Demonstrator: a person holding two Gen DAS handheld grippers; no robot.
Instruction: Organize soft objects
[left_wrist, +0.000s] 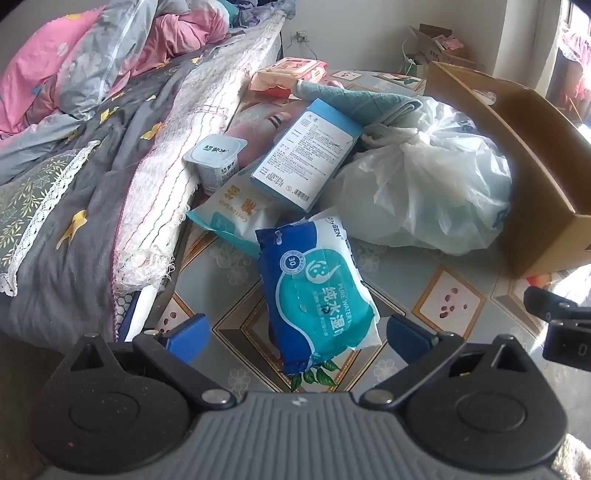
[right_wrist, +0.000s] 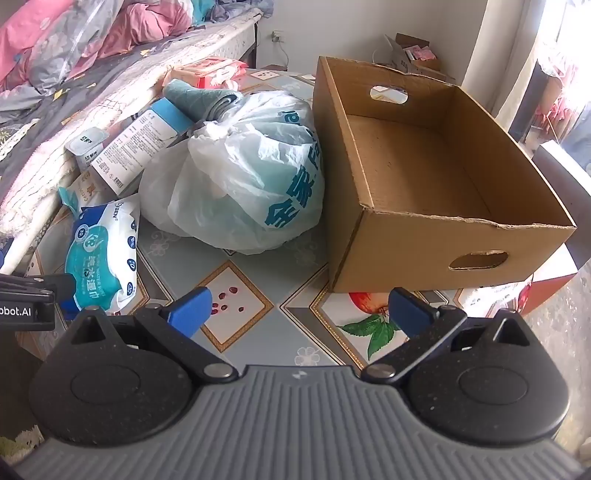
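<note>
lying wipes pack (left_wrist: 317, 291), long axis toward bed

Left wrist view: fisheye on left hand-held gripper (left_wrist: 295, 334), angled steeply down at tabletop (left_wrist: 454, 299), close over wet wipes pack (left_wrist: 317, 291), bed (left_wrist: 74, 184) at left. Right wrist view: same downward tilt from right hand-held gripper (right_wrist: 301, 314), facing cardboard box (right_wrist: 436, 243). Both share wipes pack, plastic bag (left_wrist: 424, 192), box.
</note>
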